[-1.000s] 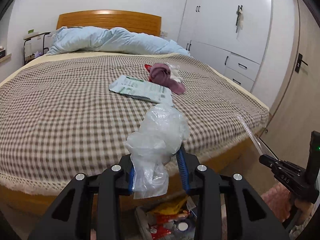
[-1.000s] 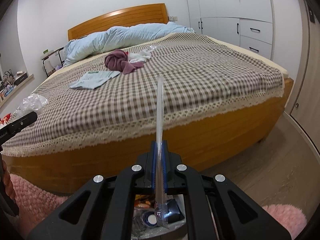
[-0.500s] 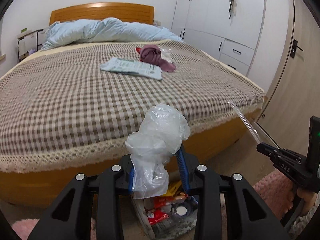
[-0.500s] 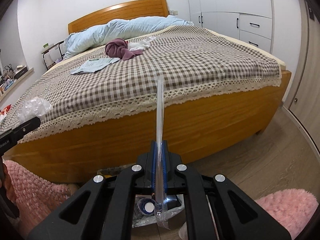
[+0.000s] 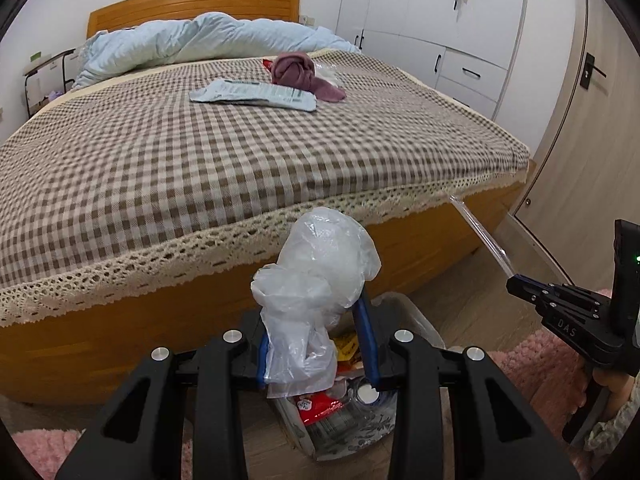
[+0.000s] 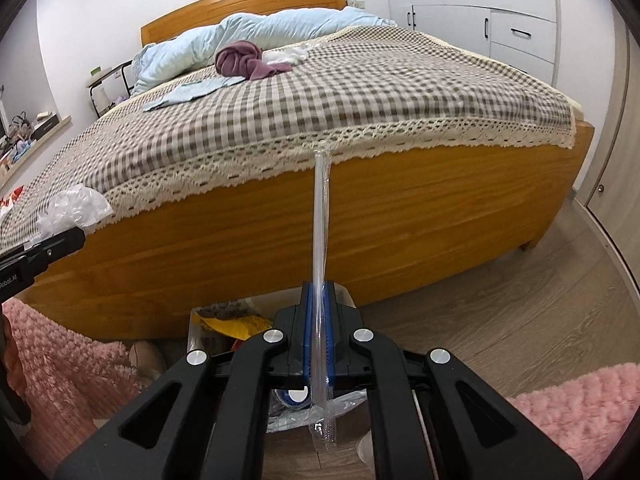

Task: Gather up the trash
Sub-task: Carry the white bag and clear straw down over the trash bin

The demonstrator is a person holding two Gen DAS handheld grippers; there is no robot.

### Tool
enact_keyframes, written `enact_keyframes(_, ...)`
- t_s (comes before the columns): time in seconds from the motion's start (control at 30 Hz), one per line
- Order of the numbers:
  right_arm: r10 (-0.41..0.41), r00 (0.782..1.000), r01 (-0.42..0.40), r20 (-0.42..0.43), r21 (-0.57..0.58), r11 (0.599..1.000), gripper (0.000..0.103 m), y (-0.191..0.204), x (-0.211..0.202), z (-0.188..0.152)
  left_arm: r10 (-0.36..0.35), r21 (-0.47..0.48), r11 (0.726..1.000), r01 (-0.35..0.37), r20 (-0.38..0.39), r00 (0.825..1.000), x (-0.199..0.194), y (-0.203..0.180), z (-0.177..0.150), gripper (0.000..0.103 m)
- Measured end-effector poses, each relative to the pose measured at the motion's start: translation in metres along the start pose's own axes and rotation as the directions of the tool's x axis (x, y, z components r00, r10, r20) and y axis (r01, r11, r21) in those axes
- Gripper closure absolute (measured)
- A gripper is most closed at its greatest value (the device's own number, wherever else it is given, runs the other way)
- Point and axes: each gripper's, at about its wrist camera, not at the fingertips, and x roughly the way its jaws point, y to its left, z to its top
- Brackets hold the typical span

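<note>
Plastic trash is in hand on both sides, and neither piece is released yet. The left tool (image 5: 316, 354) is partly closed on a crumpled clear plastic bag (image 5: 316, 280); the bag bulges above the blue pads and hangs out below them. The right tool (image 6: 319, 336) is closed almost fully on a thin clear straw wrapper (image 6: 322, 220), which stands up stiffly from the pads and trails a short end beneath.

Both tools hang over the trash bin (image 5: 420, 320) on the floor at the foot of the bed (image 5: 200, 160). The bin already holds wrappers and packets — red, yellow and clear — so part of the collection appears done.

Remaining work, by judgement: drop both held pieces, then clear the bed. A flat pale-blue packet (image 5: 252, 94) lies mid-bed, with white crumpled plastic (image 6: 290, 54) just beside a maroon cloth (image 5: 300, 70) — the cloth may not be trash.
</note>
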Motion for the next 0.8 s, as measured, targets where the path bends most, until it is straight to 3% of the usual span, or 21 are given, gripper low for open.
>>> enact_keyframes(0.8, 0.1, 0.986, -0.098, -0.134, 0.024, 0.995, 0.097, -0.003, 0.008, -0.03, -0.004, 0.027, 1.0, 0.006, -0.105, 0.994, 0.019, 0.003, -0.027, 0.071)
